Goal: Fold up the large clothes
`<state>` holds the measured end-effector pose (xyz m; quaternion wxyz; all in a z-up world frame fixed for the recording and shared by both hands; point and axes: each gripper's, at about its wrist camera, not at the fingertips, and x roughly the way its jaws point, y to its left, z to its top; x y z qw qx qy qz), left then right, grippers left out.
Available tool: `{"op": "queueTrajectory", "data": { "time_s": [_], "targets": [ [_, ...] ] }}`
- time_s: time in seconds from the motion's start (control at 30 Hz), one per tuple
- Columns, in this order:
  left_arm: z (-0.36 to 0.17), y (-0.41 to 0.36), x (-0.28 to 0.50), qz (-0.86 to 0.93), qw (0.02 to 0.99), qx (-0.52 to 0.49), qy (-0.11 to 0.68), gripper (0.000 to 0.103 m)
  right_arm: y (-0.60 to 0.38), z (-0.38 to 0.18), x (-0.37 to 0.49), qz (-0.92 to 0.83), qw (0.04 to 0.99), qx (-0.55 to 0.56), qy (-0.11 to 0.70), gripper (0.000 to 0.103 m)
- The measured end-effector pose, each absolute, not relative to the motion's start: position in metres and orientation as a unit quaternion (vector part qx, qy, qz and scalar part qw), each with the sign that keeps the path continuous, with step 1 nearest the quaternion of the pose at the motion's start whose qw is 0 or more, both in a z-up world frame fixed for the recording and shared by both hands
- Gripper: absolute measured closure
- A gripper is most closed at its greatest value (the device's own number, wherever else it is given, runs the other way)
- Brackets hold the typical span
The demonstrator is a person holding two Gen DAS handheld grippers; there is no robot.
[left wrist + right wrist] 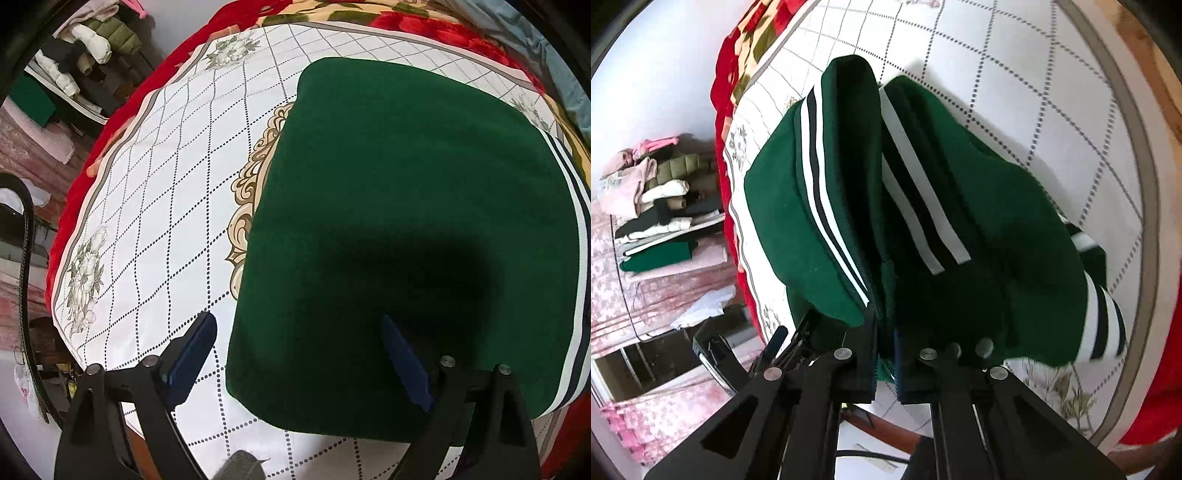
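Bedroom setting: white quilted sheet (155, 206) with dotted lattice and floral corners over a red blanket (85, 162); stack of folded clothes (661, 206) on a pink-covered surface to the side. Green garment (406, 221) with black-and-white stripes lying on the sheet, folded to a compact block in the left view. Right view: garment edge lifted, striped panels bunched and hanging from the grip. Step in hand, as judged: late fold or lift of the bundle for transfer, possibly to the stack. Next move calls for support from the left side, under or on the near edge, so the layers do not slide apart. Left gripper (299, 354): jaws wide apart, hovering above the near left corner of the garment, one finger over sheet, the other over cloth; nothing held, contact not evident. Right gripper (886, 354): jaws together, clamped on the garment edge, fabric pinched between the pads.
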<state>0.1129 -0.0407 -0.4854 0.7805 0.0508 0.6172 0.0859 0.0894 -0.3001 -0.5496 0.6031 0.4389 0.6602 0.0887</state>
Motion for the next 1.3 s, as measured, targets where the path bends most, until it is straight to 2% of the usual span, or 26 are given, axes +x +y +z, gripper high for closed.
{"op": "queueTrajectory", "data": {
  "time_s": [0.07, 0.2, 0.27, 0.63, 0.67, 0.73, 0.77, 0.8, 0.93, 1.13, 1.23, 1.3],
  "targets": [
    [-0.485, -0.041, 0.112, 0.082, 0.78, 0.055, 0.618, 0.013, -0.292, -0.544, 0.086, 0.072, 0.613, 0.42, 0.665, 0.097],
    [-0.49, -0.04, 0.113, 0.076, 0.772, 0.046, 0.63, 0.013, -0.303, -0.605, 0.071, 0.008, 0.581, 0.396, 0.711, 0.097],
    [-0.488, -0.041, 0.114, 0.074, 0.77, 0.044, 0.632, 0.013, -0.297, -0.616, 0.079, 0.001, 0.577, 0.384, 0.721, 0.097],
    [-0.448, -0.044, 0.14, 0.068, 0.8, 0.049, 0.594, 0.012, -0.303, -0.557, 0.092, 0.015, 0.625, 0.339, 0.703, 0.091],
    [-0.446, -0.046, 0.143, 0.067, 0.802, 0.049, 0.592, 0.01, -0.299, -0.551, 0.095, 0.012, 0.635, 0.323, 0.701, 0.087],
    [-0.443, -0.048, 0.149, 0.067, 0.805, 0.051, 0.587, 0.009, -0.291, -0.542, 0.104, 0.004, 0.655, 0.294, 0.696, 0.071],
    [-0.442, -0.05, 0.152, 0.064, 0.807, 0.052, 0.585, 0.009, -0.281, -0.533, 0.107, 0.001, 0.659, 0.284, 0.696, 0.057],
    [-0.442, -0.052, 0.155, 0.064, 0.808, 0.055, 0.584, 0.009, -0.278, -0.532, 0.113, -0.004, 0.662, 0.274, 0.698, 0.052],
    [-0.442, -0.057, 0.161, 0.059, 0.808, 0.054, 0.583, 0.009, -0.287, -0.54, 0.134, 0.0, 0.657, 0.284, 0.699, 0.052],
    [-0.451, -0.062, 0.167, 0.063, 0.804, 0.063, 0.589, 0.008, -0.296, -0.602, 0.138, 0.021, 0.632, 0.308, 0.711, 0.052],
    [-0.46, -0.062, 0.17, 0.068, 0.798, 0.071, 0.594, 0.008, -0.303, -0.606, 0.138, 0.037, 0.618, 0.336, 0.71, 0.059],
    [-0.465, -0.062, 0.171, 0.071, 0.796, 0.074, 0.597, 0.008, -0.304, -0.596, 0.138, 0.048, 0.623, 0.337, 0.705, 0.074]
  ]
}}
